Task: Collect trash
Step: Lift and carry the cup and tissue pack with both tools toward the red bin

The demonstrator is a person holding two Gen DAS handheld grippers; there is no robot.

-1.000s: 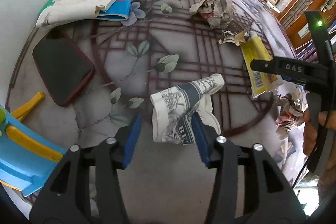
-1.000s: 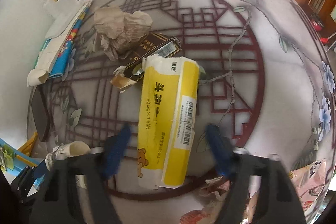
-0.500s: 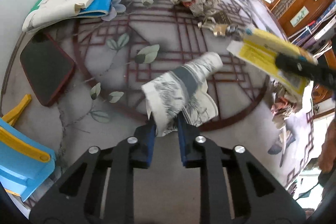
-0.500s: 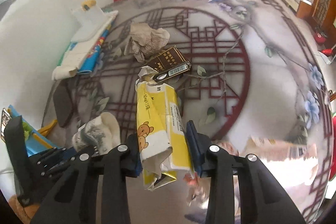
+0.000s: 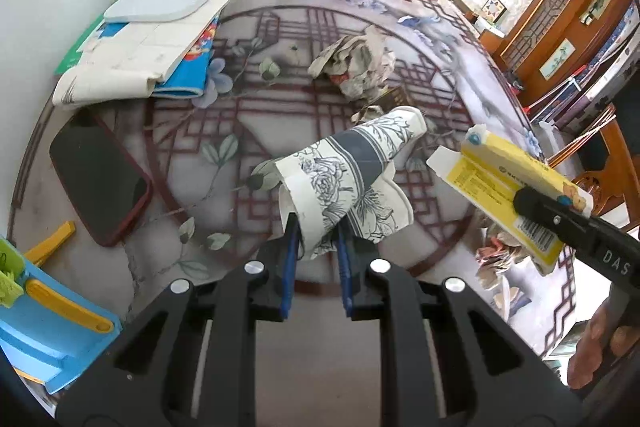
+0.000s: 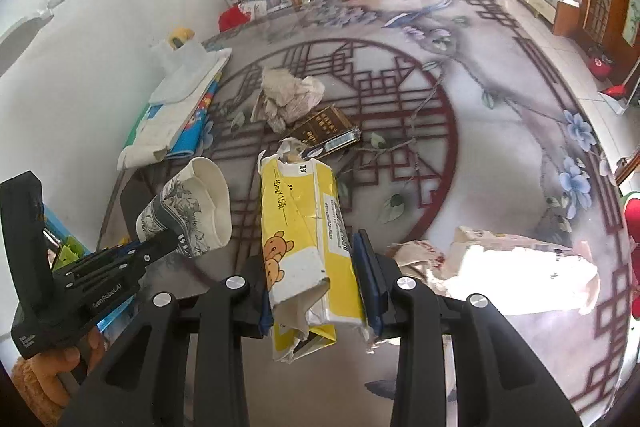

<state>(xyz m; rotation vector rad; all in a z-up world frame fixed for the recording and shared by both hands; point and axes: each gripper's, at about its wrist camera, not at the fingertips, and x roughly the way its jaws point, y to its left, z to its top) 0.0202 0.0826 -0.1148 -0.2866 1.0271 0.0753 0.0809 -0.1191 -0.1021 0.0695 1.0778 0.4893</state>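
Both grippers are up off the tabletop point(image 5: 280, 95), each with a piece of trash. The left gripper point(image 5: 316, 251) has its blue pads pinched on the crushed end of a paper cup point(image 5: 352, 171), white with grey flower print; the cup's open mouth points away from it, toward the middle of the table. In the right wrist view the cup point(image 6: 192, 215) hangs over the left edge. The right gripper point(image 6: 316, 291) is clamped on a flattened yellow carton point(image 6: 304, 239) with a bear picture and a barcode; its torn lower end sticks out behind the pads.

Left on the tabletop, near the centre, are a paper wad point(image 6: 288, 95) and, touching it, a dark box point(image 6: 324, 131) with a barcode side. More crumpled wrappers point(image 6: 516, 267) lie at the near right edge. By the wall edge sit a phone point(image 5: 100, 183), a stack of books point(image 5: 152, 59) with a white tray point(image 5: 164, 3) on top, and a blue plastic thing point(image 5: 44, 323) at the near corner.
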